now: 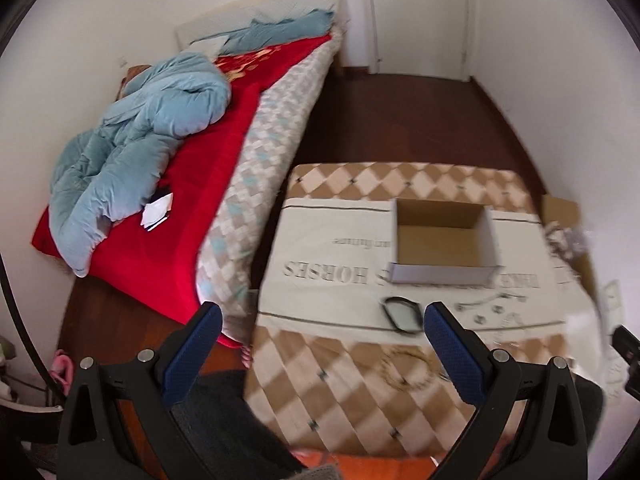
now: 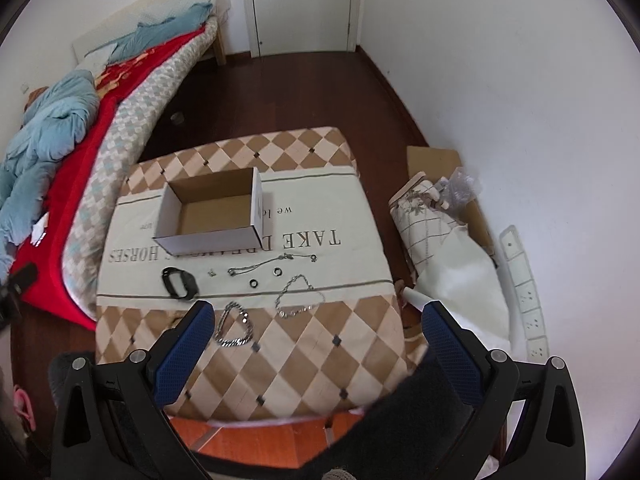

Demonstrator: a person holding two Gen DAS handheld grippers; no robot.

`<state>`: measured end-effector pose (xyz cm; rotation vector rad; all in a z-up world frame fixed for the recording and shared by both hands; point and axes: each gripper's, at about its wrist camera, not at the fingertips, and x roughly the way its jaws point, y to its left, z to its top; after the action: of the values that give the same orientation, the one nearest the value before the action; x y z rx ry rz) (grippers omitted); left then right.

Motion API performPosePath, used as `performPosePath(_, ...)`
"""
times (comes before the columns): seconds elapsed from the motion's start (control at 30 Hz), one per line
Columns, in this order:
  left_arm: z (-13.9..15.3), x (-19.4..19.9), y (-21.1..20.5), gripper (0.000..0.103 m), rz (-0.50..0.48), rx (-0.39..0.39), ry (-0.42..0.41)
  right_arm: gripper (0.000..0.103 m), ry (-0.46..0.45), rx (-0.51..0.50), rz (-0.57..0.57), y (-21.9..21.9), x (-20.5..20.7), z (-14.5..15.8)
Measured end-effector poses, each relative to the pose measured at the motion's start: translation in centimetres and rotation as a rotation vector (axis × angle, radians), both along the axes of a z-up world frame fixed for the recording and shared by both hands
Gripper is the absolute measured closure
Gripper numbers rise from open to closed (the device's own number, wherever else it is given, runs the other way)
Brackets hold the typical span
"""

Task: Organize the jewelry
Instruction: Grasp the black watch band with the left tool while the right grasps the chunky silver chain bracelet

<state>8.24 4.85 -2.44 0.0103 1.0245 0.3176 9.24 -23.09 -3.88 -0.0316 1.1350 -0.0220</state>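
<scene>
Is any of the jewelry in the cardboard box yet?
No. The cardboard box shows only its bare brown floor, while the chain bracelet, rings and black band lie on the cloth in front of it.

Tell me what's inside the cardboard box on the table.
The box looks empty: only its bare brown floor and inner walls show. The near wall hides a strip of floor behind it, so something small there could go unseen.

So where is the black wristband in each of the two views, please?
Left wrist view: the black wristband lies low in the middle, on the white cloth, in front of the cardboard box.
Right wrist view: the black wristband lies left of middle, in front of the box's left corner.
Shared landmark: the open cardboard box.
</scene>
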Motion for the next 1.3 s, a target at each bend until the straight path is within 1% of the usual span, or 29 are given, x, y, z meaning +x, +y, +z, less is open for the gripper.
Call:
performPosePath(0.07, -2.7, 1.8, 0.7, 0.000, 0.006, 0.012, 0.042, 0.000, 0.036, 0.001, 0.006, 0.1, 2.0, -2.6)
performPosePath(0.13, -5.3, 3.2, 1.0, 0.000, -0.003, 0.004, 0.086, 0.001, 0.076, -0.004, 0.007, 0.3, 3.4, -5.0)
performPosePath(0.17, -6.9, 3.9, 1.0, 0.000, -0.006, 0.002, 0.118, 0.004, 0.088, 0.003, 0.011, 0.3, 3.8, -6.0)
performPosePath(0.2, -7.9, 4.1, 0.9, 0.000, -0.010, 0.002, 0.140, 0.009, 0.117, 0.009, 0.012, 0.7, 4.6, -7.5)
performPosePath(0.27, -11.1, 5.2, 0.6, 0.000, -0.033, -0.015, 0.203, 0.013, 0.155, 0.018, 0.034, 1.5, 5.0, -9.8)
performPosePath(0.3, -12.3, 5.5, 0.4, 0.000, -0.039, -0.022, 0.225, 0.016, 0.176, 0.021, 0.038, 2.0, 5.4, -11.2)
performPosePath(0.33, -13.7, 5.9, 0.2, 0.001, -0.055, -0.043, 0.254, 0.018, 0.198, 0.022, 0.043, 2.3, 5.5, -12.4)
performPosePath(0.4, -15.8, 6.7, -0.2, 0.002, -0.073, -0.065, 0.302, 0.025, 0.240, 0.043, 0.049, 3.1, 5.7, -15.0)
performPosePath(0.43, -17.0, 7.1, -0.3, 0.007, -0.086, -0.086, 0.323, 0.026, 0.257, 0.044, 0.049, 3.4, 5.7, -16.1)
performPosePath(0.47, -18.0, 7.6, -0.4, 0.016, -0.089, -0.102, 0.342, 0.027, 0.274, 0.043, 0.050, 3.8, 5.8, -17.2)
performPosePath(0.5, -18.8, 7.9, -0.4, 0.019, -0.089, -0.113, 0.356, 0.031, 0.294, 0.046, 0.047, 4.2, 5.9, -18.5)
performPosePath(0.53, -19.6, 8.4, -0.4, 0.021, -0.090, -0.135, 0.372, 0.034, 0.306, 0.052, 0.046, 4.2, 5.9, -19.0)
performPosePath(0.6, -21.1, 9.1, -0.3, 0.024, -0.083, -0.170, 0.391, 0.036, 0.328, 0.066, 0.039, 4.6, 5.9, -20.5)
performPosePath(0.7, -22.5, 9.6, 0.1, 0.028, -0.070, -0.232, 0.414, 0.036, 0.342, 0.070, 0.025, 4.8, 5.9, -21.9)
performPosePath(0.8, -23.5, 10.1, 0.2, 0.033, -0.062, -0.268, 0.420, 0.036, 0.357, 0.088, 0.005, 4.5, 5.9, -23.0)
performPosePath(0.87, -24.1, 10.3, 0.2, 0.056, -0.056, -0.286, 0.420, 0.036, 0.368, 0.097, -0.001, 4.3, 5.8, -23.5)
performPosePath(0.9, -24.4, 10.5, 0.1, 0.060, -0.056, -0.293, 0.427, 0.036, 0.371, 0.097, 0.001, 4.3, 5.7, -23.8)
performPosePath(0.93, -24.4, 10.6, -0.1, 0.064, -0.063, -0.273, 0.409, 0.036, 0.374, 0.097, 0.004, 4.4, 5.7, -23.9)
performPosePath(0.97, -24.4, 10.7, -0.2, 0.075, -0.074, -0.263, 0.398, 0.036, 0.378, 0.098, 0.007, 4.4, 5.7, -23.9)
performPosePath(1.0, -24.3, 10.8, -0.4, 0.081, -0.085, -0.246, 0.391, 0.036, 0.380, 0.097, 0.013, 4.6, 5.6, -24.1)
performPosePath(1.03, -24.3, 10.9, -0.6, 0.095, -0.100, -0.231, 0.385, 0.036, 0.381, 0.097, 0.016, 4.6, 5.5, -24.2)
performPosePath(1.07, -24.2, 11.0, -0.7, 0.097, -0.106, -0.218, 0.383, 0.036, 0.382, 0.097, 0.020, 4.7, 5.5, -24.3)
performPosePath(1.1, -24.2, 11.1, -0.6, 0.098, -0.109, -0.211, 0.382, 0.036, 0.385, 0.097, 0.025, 5.1, 5.2, -24.3)
performPosePath(1.2, -23.8, 11.0, -0.3, 0.098, -0.114, -0.143, 0.366, 0.036, 0.395, 0.087, 0.043, 5.9, 4.6, -24.8)
performPosePath(1.27, -23.7, 10.5, 0.2, 0.098, -0.111, -0.113, 0.359, 0.036, 0.405, 0.061, 0.056, 6.7, 4.1, -25.0)
performPosePath(1.3, -23.6, 10.3, 0.4, 0.098, -0.111, -0.097, 0.356, 0.036, 0.393, 0.032, 0.069, 7.1, 3.8, -25.0)
